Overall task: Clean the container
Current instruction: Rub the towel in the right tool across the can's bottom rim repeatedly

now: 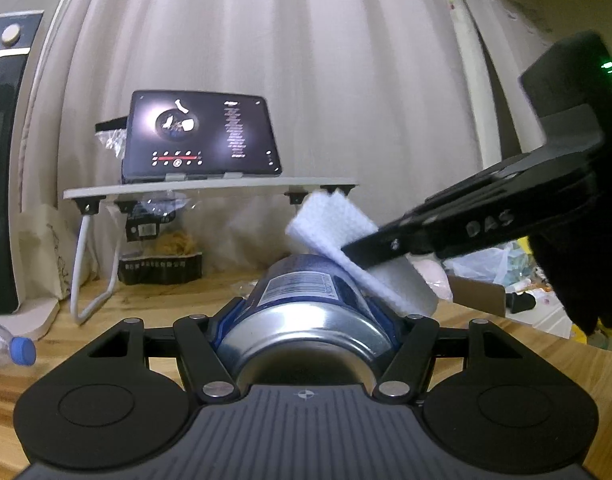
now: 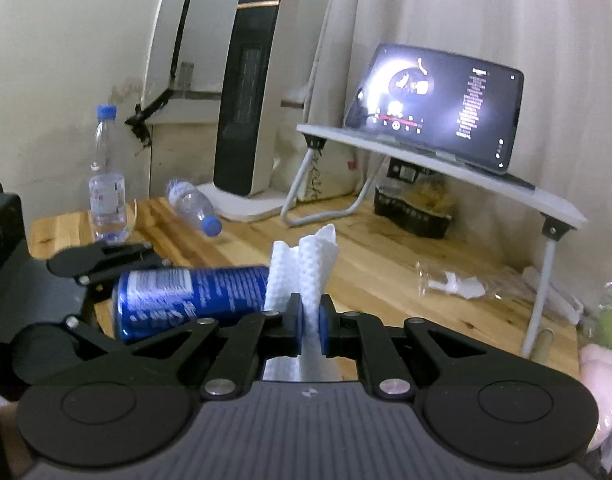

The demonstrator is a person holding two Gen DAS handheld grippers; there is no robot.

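My left gripper [image 1: 306, 312] is shut on a blue drink can [image 1: 306, 292], held lengthwise above the wooden table with its silver base toward the camera. The can [image 2: 193, 300] lies sideways in the right wrist view, gripped at its left end by the left gripper [image 2: 93, 280]. My right gripper [image 2: 310, 320] is shut on a folded white paper towel [image 2: 306, 268]. The towel [image 1: 346, 236] presses against the can's far end and right side. The right gripper [image 1: 358, 250] reaches in from the right.
A tablet [image 2: 438, 104] stands on a small folding lap desk [image 2: 446, 168]. A tower heater [image 2: 249, 88] stands at the back. One water bottle [image 2: 105, 184] is upright, another [image 2: 193, 204] lies on the wooden table [image 2: 386, 272]. A clear crumpled wrapper [image 2: 454, 284] lies to the right.
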